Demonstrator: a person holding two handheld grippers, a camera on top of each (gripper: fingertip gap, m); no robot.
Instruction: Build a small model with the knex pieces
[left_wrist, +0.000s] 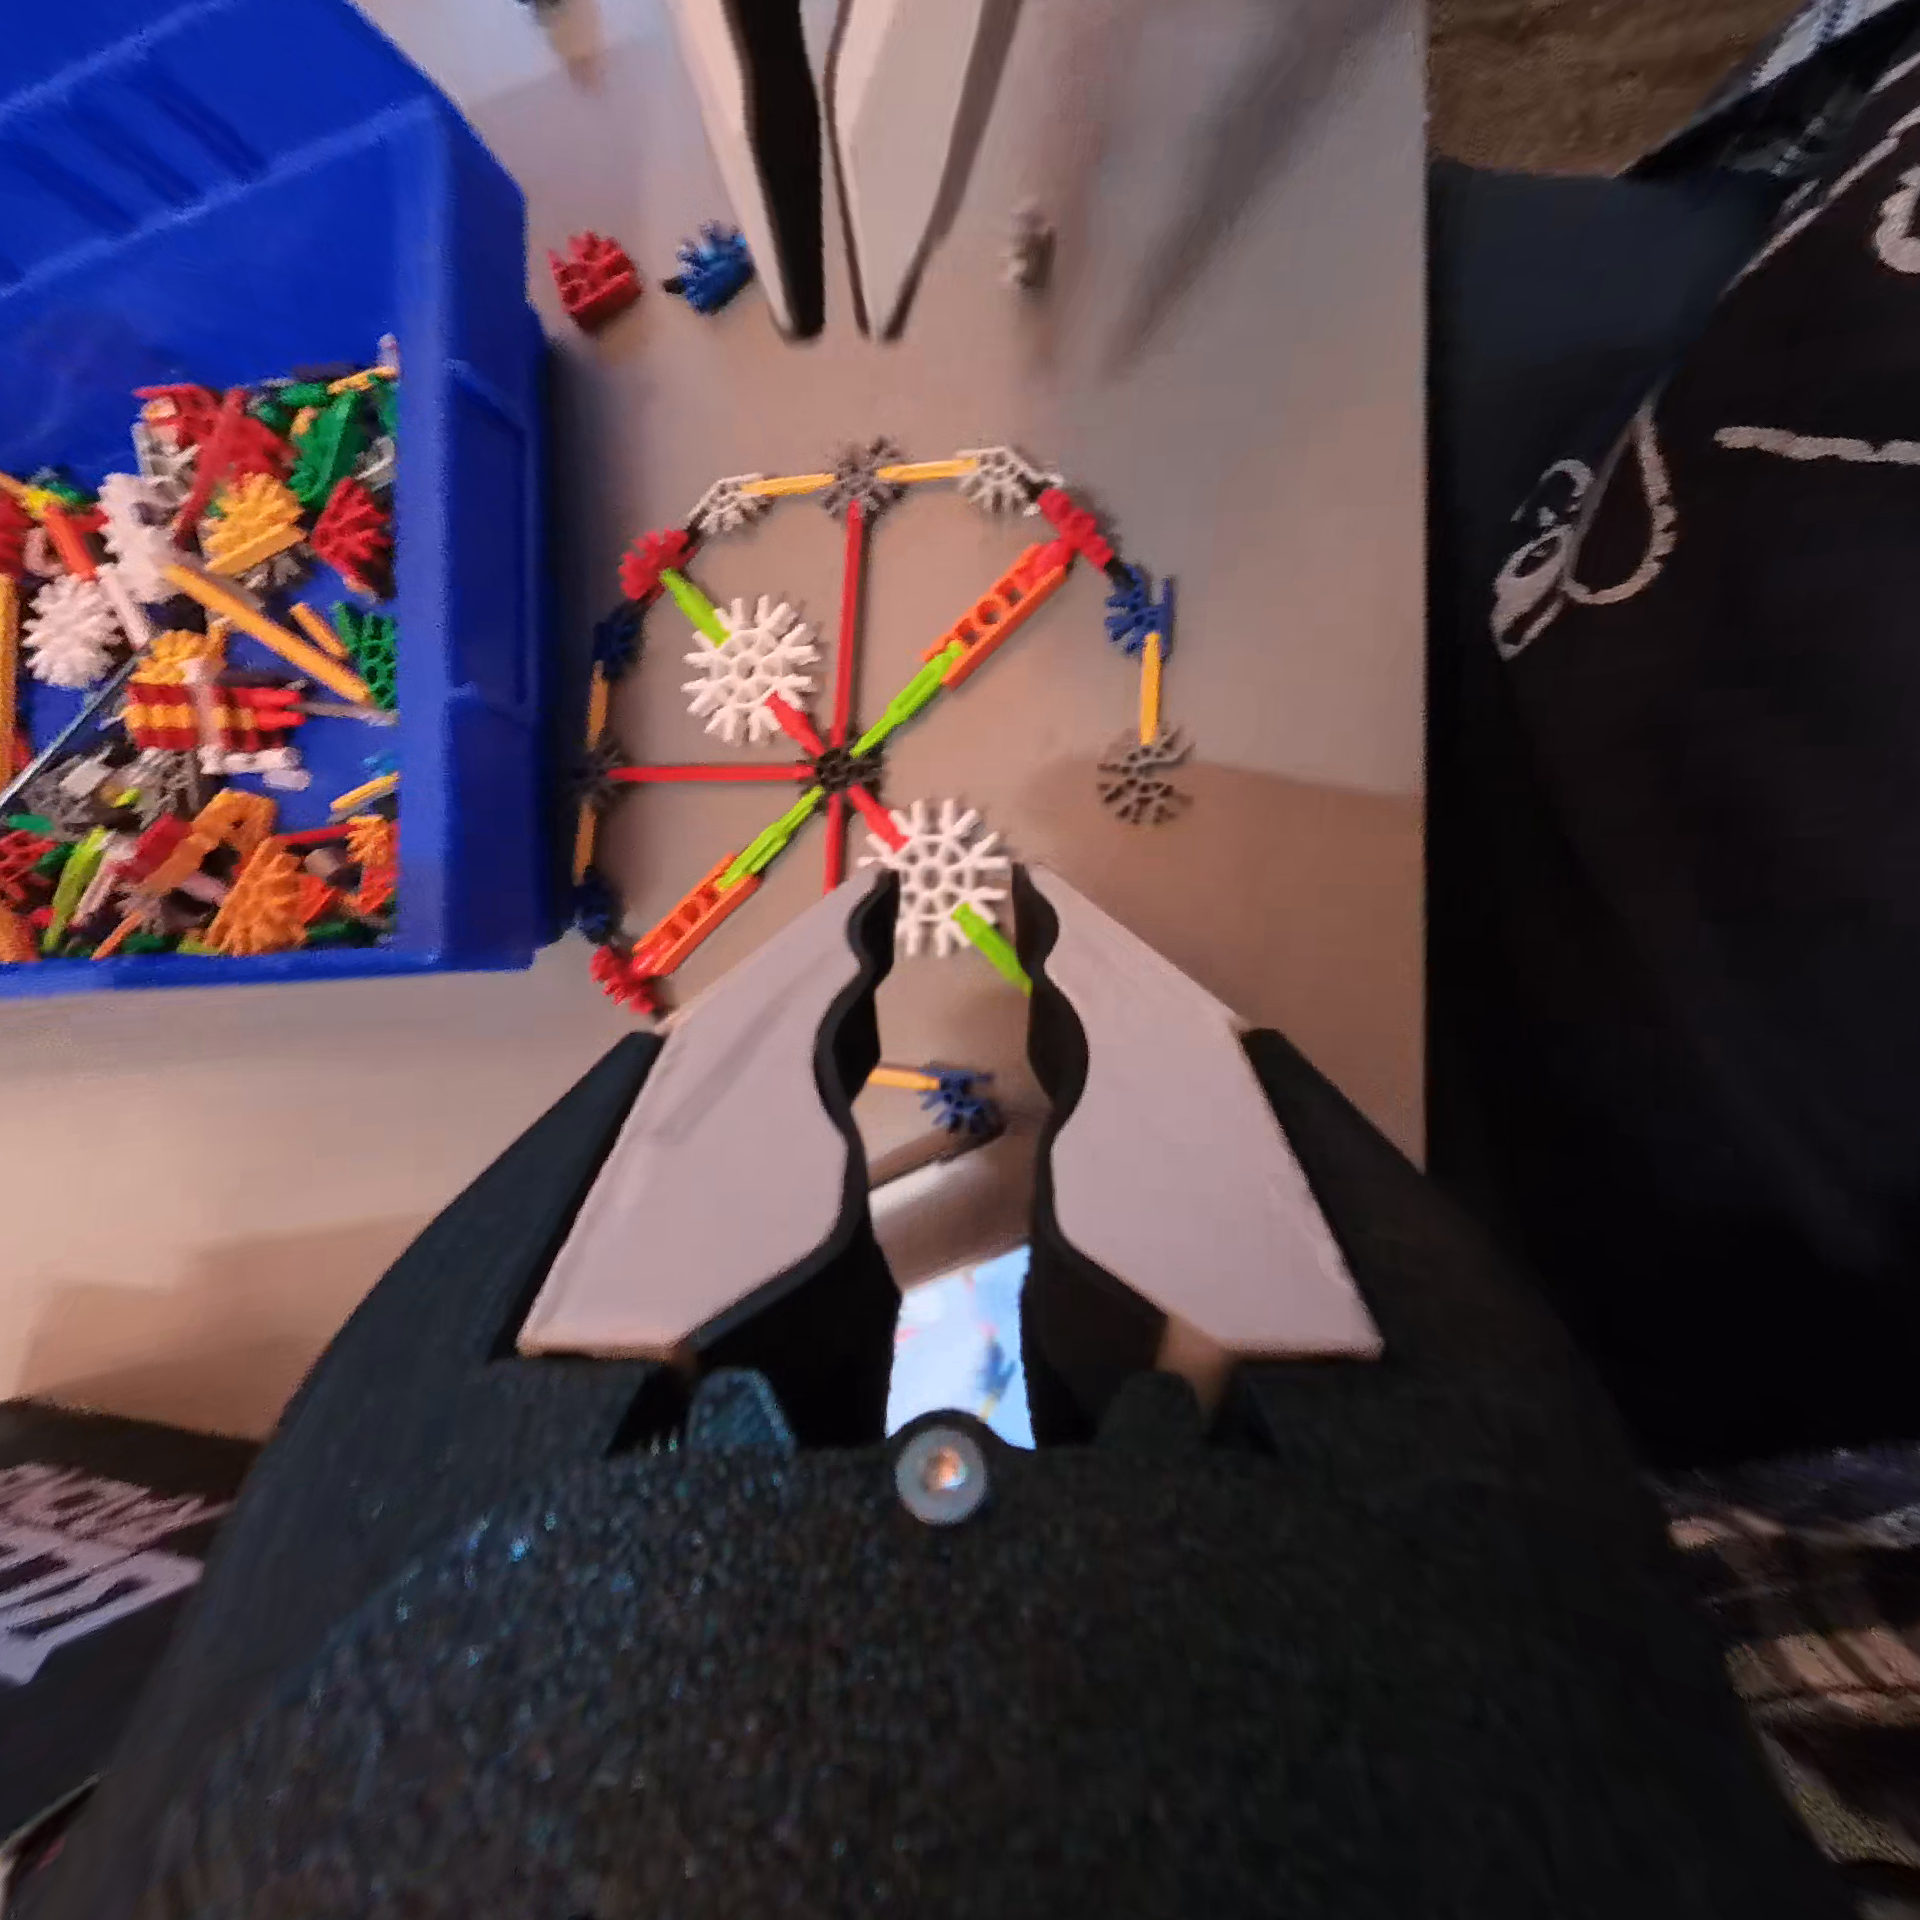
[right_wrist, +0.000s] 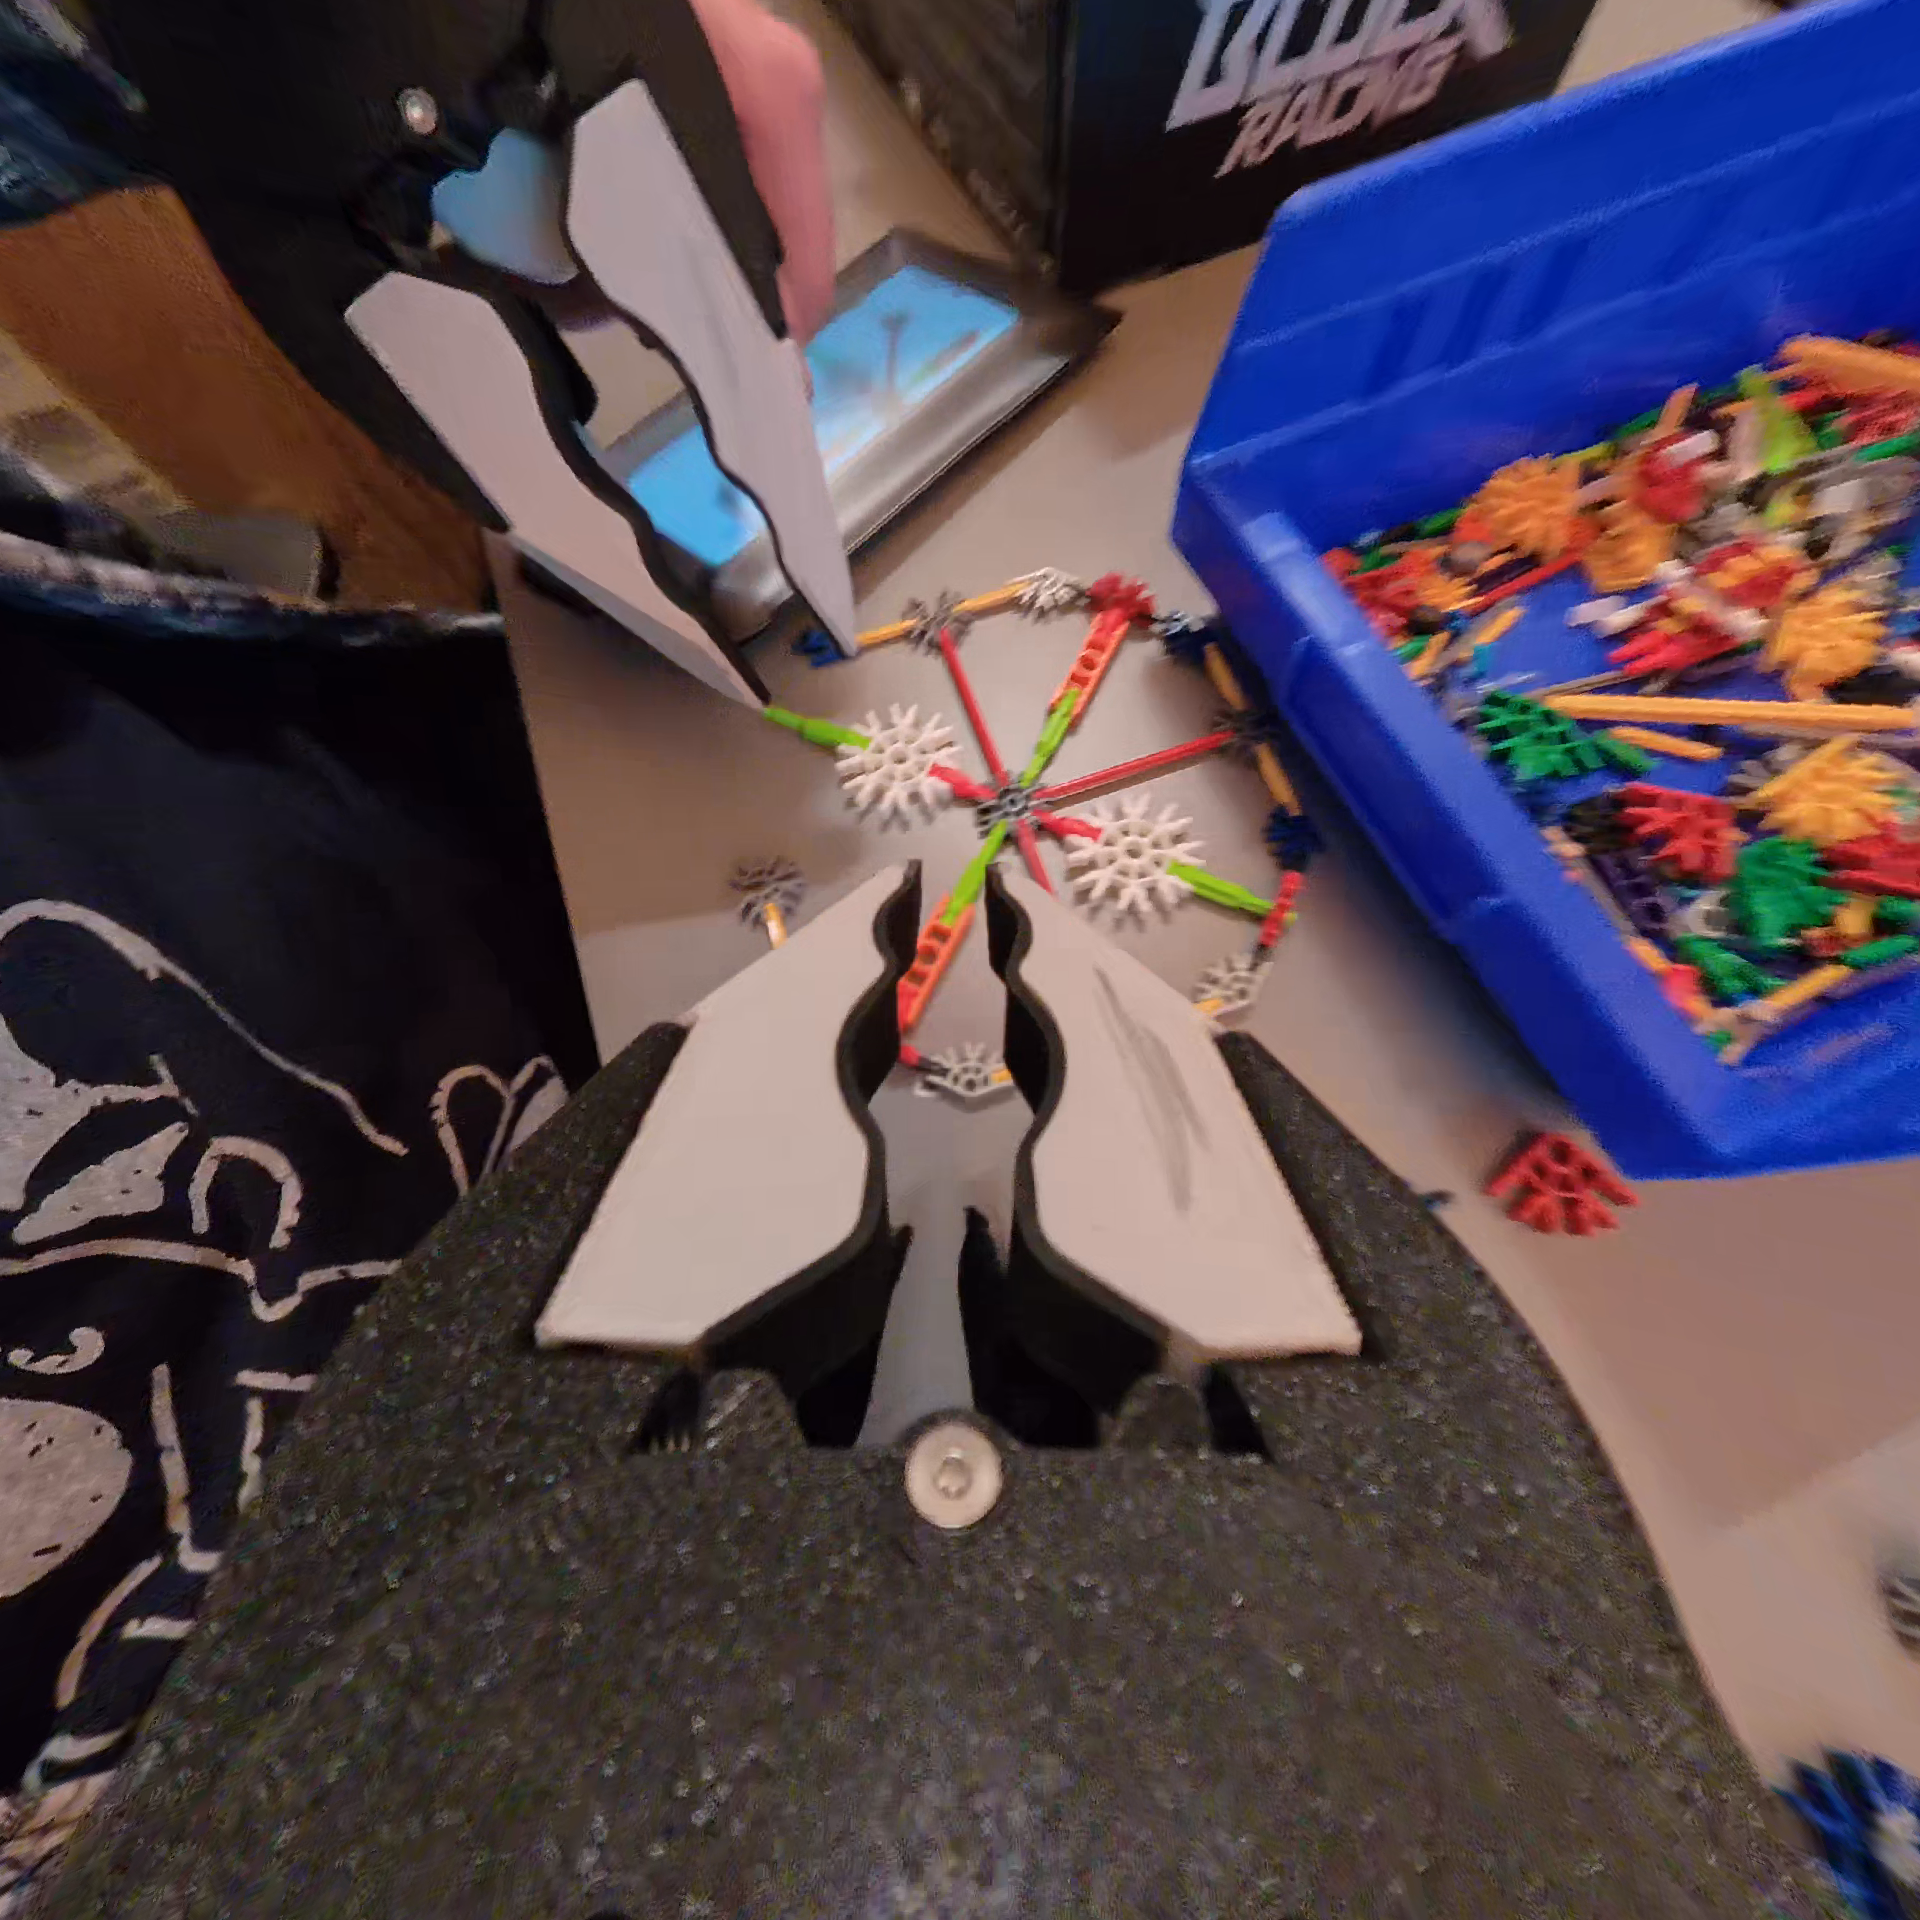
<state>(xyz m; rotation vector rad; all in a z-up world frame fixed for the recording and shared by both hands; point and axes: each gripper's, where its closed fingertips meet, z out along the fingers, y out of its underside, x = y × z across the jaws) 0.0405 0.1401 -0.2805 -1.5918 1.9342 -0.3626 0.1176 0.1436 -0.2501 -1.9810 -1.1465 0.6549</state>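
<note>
A flat wheel of plastic rods and connectors, with a black hub (left_wrist: 836, 769), lies on the beige table (left_wrist: 1247, 520). My left gripper (left_wrist: 948, 883) is open. Its tips hover over a white snowflake connector (left_wrist: 935, 847) and the green rod (left_wrist: 987, 951) that sticks out of it. In the right wrist view the left gripper (right_wrist: 802, 673) has one tip at the free end of that green rod (right_wrist: 816, 727). My right gripper (right_wrist: 948, 878) is narrowly open and holds nothing, above an orange-and-green spoke (right_wrist: 935, 951). It shows in the left wrist view (left_wrist: 842, 327) beyond the wheel.
A blue bin (left_wrist: 488, 623) full of mixed pieces stands against the wheel. Loose red (left_wrist: 592, 275) and blue (left_wrist: 712, 265) connectors lie beyond it. A lit tablet (right_wrist: 914, 384) and a black box (right_wrist: 1299, 104) lie behind. A person's dark printed garment (left_wrist: 1662, 727) borders the table edge. There is about 9 cm between the tips of the two grippers. To reach the green rod (left_wrist: 987, 951) in a straight line is about 4 cm for my left fingers, about 12 cm for my right. Seen from the right wrist view (right_wrist: 834, 727) as well. The left tips stand about 4 cm off the white snowflake connector (left_wrist: 935, 847). Look for it in the right wrist view (right_wrist: 902, 777) too.
</note>
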